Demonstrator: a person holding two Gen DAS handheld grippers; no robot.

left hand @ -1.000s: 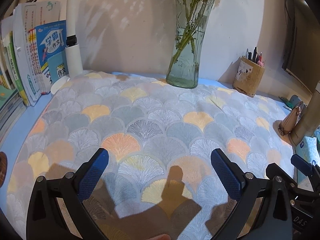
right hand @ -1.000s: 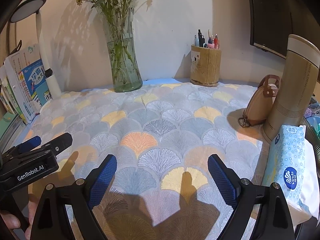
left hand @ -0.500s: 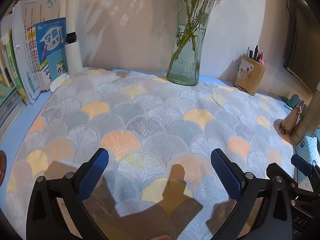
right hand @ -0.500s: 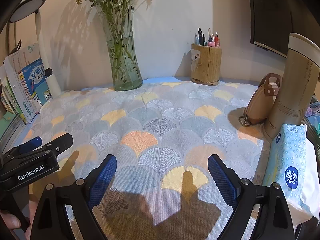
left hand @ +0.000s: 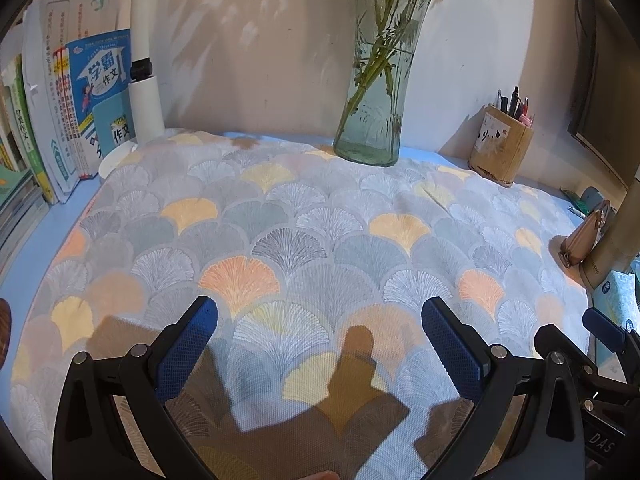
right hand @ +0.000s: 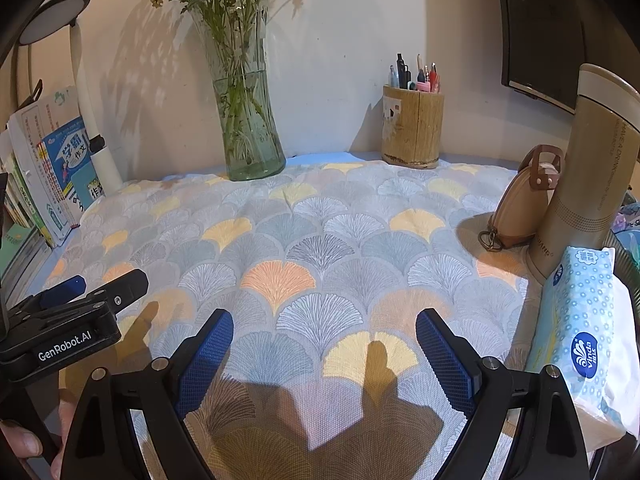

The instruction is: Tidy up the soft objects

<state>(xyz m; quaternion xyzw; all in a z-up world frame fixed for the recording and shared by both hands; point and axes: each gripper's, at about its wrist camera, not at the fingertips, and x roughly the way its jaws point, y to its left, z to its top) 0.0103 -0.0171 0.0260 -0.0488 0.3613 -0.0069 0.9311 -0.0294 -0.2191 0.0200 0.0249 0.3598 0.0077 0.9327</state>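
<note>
Left tongs (left hand: 320, 332) spread wide, blue pads over bare fabric, nothing pinched. Right tongs (right hand: 324, 336) likewise spread, empty between the pads. Beneath and ahead of both: the grey cloth with fan-shaped yellow, orange and white pattern (left hand: 304, 240), lying flat across the blue desk. Beyond the tips, a green-tinted glass vase of flower stems (right hand: 246, 120) standing at the cloth's far edge. Farther right, a round bamboo pen holder (right hand: 412, 128). Right of the right tongs, a blue-dotted soft tissue pack (right hand: 580, 320), beside a tall beige flask (right hand: 588, 168) with a tan leather pouch (right hand: 524, 204) leaning against it.
</note>
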